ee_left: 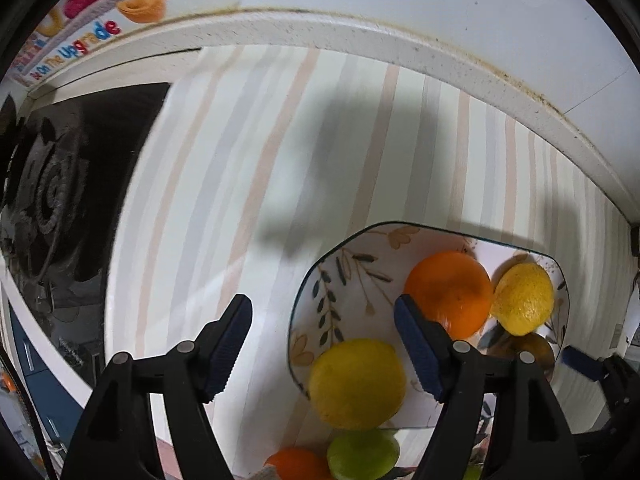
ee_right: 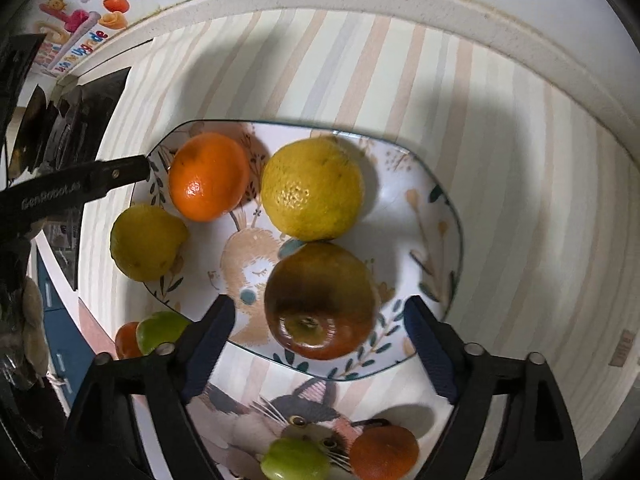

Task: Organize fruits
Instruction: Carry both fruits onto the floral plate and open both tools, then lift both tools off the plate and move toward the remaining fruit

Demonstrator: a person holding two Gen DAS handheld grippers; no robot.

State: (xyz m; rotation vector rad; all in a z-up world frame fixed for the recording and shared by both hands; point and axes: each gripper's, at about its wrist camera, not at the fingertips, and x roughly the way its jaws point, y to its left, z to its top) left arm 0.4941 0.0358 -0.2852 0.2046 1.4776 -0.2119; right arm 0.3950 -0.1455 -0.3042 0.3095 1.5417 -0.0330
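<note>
A patterned plate (ee_right: 424, 216) holds an orange (ee_right: 208, 176), a yellow citrus (ee_right: 312, 190), a red-brown apple (ee_right: 320, 300) and a lemon (ee_right: 146, 242) at its left rim. My right gripper (ee_right: 320, 344) is open, hovering just above the apple. My left gripper (ee_left: 322, 344) is open and empty above the plate's (ee_left: 360, 264) left edge, with the lemon (ee_left: 356, 384) below it, the orange (ee_left: 450, 294) and yellow citrus (ee_left: 522, 298) to its right. Loose fruits lie on the mat: a green fruit (ee_right: 294, 460), an orange fruit (ee_right: 384, 452), another green (ee_right: 160, 330) and orange one (ee_right: 126, 340).
A striped mat (ee_left: 260, 168) with a cat picture (ee_right: 288, 412) covers the white counter (ee_left: 360, 28). A black stove burner (ee_left: 52, 184) sits at the left. The wall behind carries a colourful sticker (ee_left: 100, 12). The left tool's arm (ee_right: 72, 188) reaches in at the plate's left.
</note>
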